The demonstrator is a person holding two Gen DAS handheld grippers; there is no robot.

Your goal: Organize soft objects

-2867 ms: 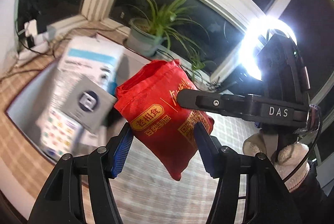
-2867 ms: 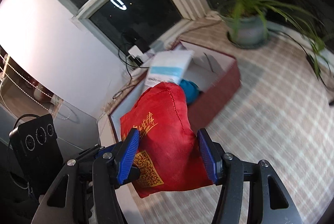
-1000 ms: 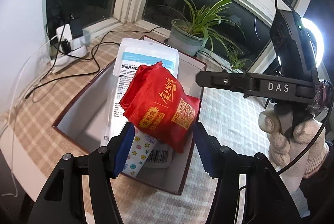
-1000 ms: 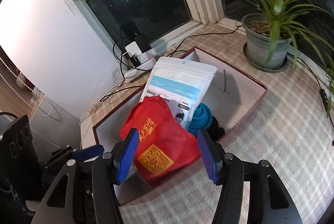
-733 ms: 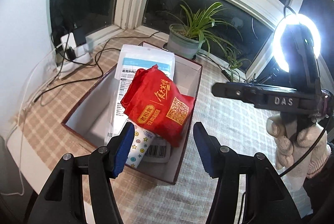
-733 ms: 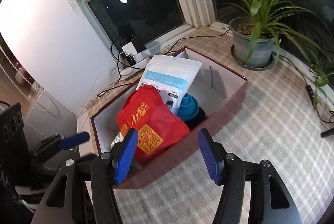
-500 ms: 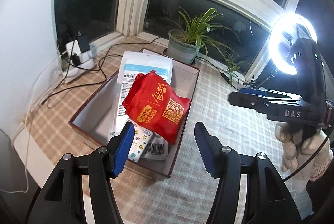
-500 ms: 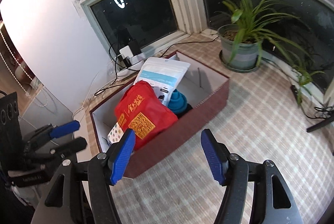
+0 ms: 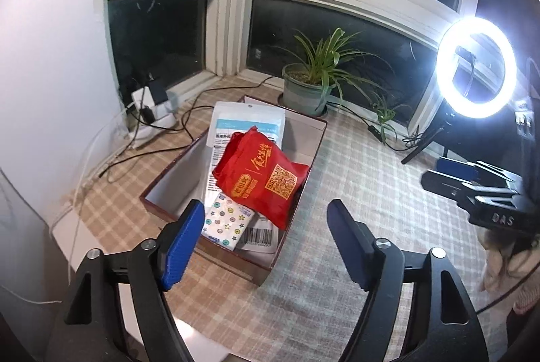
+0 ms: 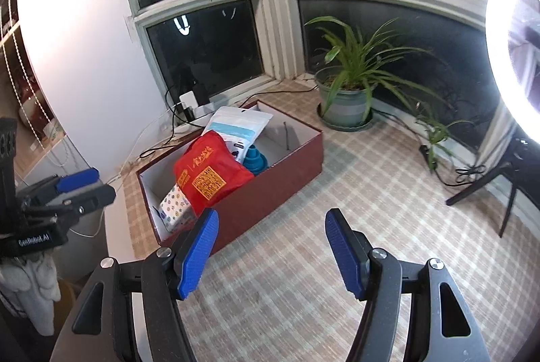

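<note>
The left hand-held gripper (image 9: 266,240) tilts downward, its blue-padded jaws opening with nothing between them. The right hand-held gripper (image 10: 271,252) (likewise tilted down) stands apart, empty, in a gloved hand (image 9: 506,264).

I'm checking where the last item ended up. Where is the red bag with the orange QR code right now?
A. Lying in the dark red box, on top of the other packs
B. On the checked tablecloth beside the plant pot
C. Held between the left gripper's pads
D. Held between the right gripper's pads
A: the red bag lies in the box on the white pouch; neither gripper has anything between its pads.
</note>
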